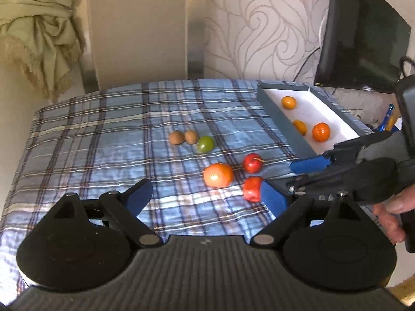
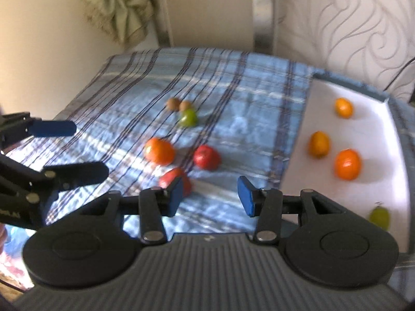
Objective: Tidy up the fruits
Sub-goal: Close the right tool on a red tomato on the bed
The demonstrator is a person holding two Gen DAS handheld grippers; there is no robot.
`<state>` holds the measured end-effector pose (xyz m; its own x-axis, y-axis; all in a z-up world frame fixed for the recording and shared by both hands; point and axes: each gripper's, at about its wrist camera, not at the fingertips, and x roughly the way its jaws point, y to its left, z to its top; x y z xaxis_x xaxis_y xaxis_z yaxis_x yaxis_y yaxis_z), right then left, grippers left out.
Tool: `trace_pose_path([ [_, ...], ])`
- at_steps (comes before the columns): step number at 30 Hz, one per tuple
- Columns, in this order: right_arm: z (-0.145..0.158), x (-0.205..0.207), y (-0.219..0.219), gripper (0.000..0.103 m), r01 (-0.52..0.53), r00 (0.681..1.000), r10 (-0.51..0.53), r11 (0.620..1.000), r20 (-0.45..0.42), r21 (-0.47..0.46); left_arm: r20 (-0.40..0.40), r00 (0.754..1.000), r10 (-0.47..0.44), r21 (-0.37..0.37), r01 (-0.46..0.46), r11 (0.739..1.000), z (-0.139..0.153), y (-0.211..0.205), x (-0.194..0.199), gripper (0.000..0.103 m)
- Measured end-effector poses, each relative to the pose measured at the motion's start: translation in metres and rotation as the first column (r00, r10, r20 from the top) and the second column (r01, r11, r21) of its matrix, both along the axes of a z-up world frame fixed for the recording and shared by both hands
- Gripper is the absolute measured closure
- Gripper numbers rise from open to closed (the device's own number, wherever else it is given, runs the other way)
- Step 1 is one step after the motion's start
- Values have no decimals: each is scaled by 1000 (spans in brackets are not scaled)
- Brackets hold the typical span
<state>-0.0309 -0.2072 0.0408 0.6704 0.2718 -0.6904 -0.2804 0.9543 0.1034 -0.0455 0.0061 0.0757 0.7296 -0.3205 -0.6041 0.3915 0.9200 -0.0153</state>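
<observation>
Both grippers hang spread with nothing between the fingers: left gripper [image 1: 207, 197] at lower centre, right gripper [image 2: 208, 197] low, near the tray [image 2: 295, 155] edge. Six fruits lie mid-frame on the plaid cloth [image 1: 103, 134], including a large orange [image 1: 218, 175] and two red apples [image 1: 253, 163]; four more sit in the tray at right.

Free room and obstacles, by jaws:
- Left gripper [image 1: 207, 194] — jaws spread, bare plaid cloth [image 1: 90, 134] between and to their left. Ahead: large orange fruit [image 1: 218, 175]; right gripper [image 1: 293, 178] crosses at the right fingertip, beside a red fruit [image 1: 252, 192].
- Right gripper — open cloth between the jaws; tray wall [image 2: 298, 140] just right.
</observation>
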Motion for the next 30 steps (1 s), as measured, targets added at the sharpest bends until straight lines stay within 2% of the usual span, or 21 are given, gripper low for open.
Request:
trace_pose_path([
  [7, -15, 13, 30, 55, -78, 997, 78, 996, -26, -38, -11, 999, 40, 26, -40, 999, -1, 14, -6, 9],
  [11, -24, 19, 34, 55, -88, 995, 85, 994, -42, -62, -19, 999, 45, 28, -44, 999, -1, 17, -6, 9],
  [13, -25, 20, 34, 58, -87, 995, 85, 994, -46, -62, -23, 999, 39, 24, -39, 999, -2, 15, -5, 9],
  [14, -24, 21, 33, 65, -89, 995, 86, 994, -51, -57, -24, 999, 35, 24, -34, 999, -2, 14, -5, 9],
  [15, -23, 22, 32, 65, -89, 995, 86, 995, -55, -51, -24, 999, 30, 25, -29, 999, -2, 13, -4, 9],
  [21, -18, 23, 23, 65, -45, 996, 41, 998, -79, -48, -17, 1000, -14, 33, 15, 999, -3, 2, 2, 8],
  [30, -10, 12, 5, 65, 23, 994, -36, 992, -105, -120, -28, 997, -79, 39, 80, 996, -14, -20, 23, 8],
])
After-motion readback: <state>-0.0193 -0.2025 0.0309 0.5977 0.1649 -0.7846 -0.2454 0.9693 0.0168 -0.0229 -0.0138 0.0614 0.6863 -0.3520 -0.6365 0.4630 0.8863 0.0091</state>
